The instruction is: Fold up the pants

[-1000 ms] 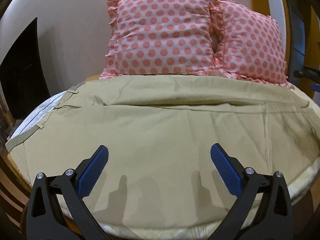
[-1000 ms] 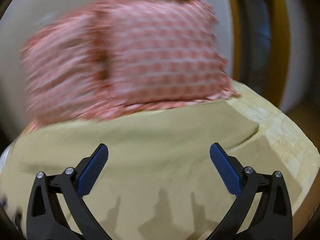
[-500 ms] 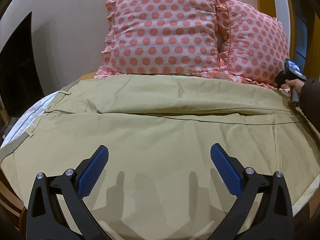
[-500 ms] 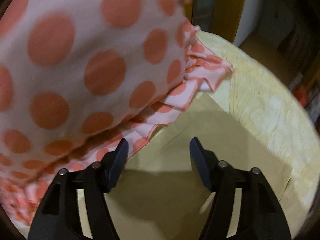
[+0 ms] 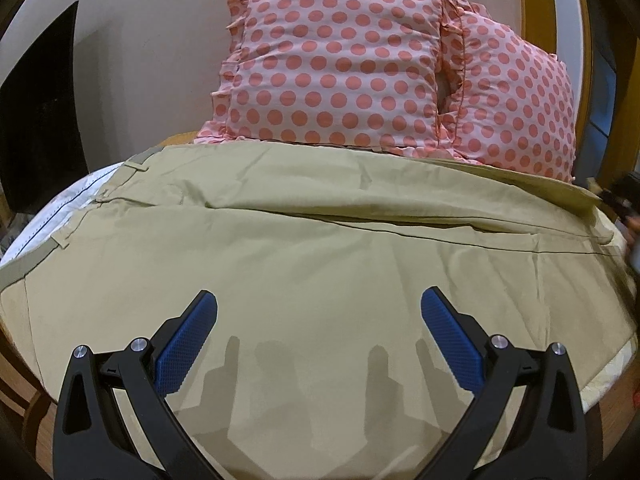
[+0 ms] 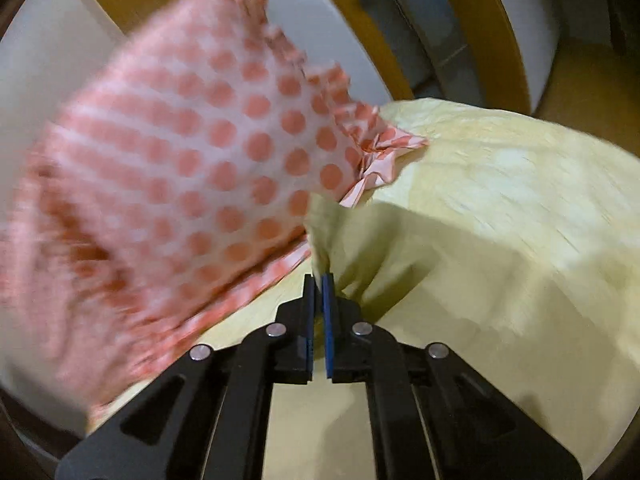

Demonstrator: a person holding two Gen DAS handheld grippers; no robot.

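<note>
Khaki pants (image 5: 312, 264) lie spread flat across the bed, waistband at the left, legs running to the right. My left gripper (image 5: 318, 320) is open and empty, hovering over the near leg. My right gripper (image 6: 318, 280) is shut on a corner of the pants (image 6: 332, 236), which bunches up between the blue pads and lifts off the bed. In the left wrist view the right gripper (image 5: 624, 196) shows only as a dark blur at the far right edge, where the far leg's hem is raised.
Two pink polka-dot pillows (image 5: 340, 68) stand against the wall behind the pants; one fills the left of the right wrist view (image 6: 180, 184). A pale yellow bedsheet (image 6: 520, 184) covers the bed. A wooden frame (image 6: 492, 28) stands behind the bed's right end.
My right gripper closed on the pants' corner beside the pillow and lifted it; a second ago it was open further back. My left gripper stayed open over the near leg.
</note>
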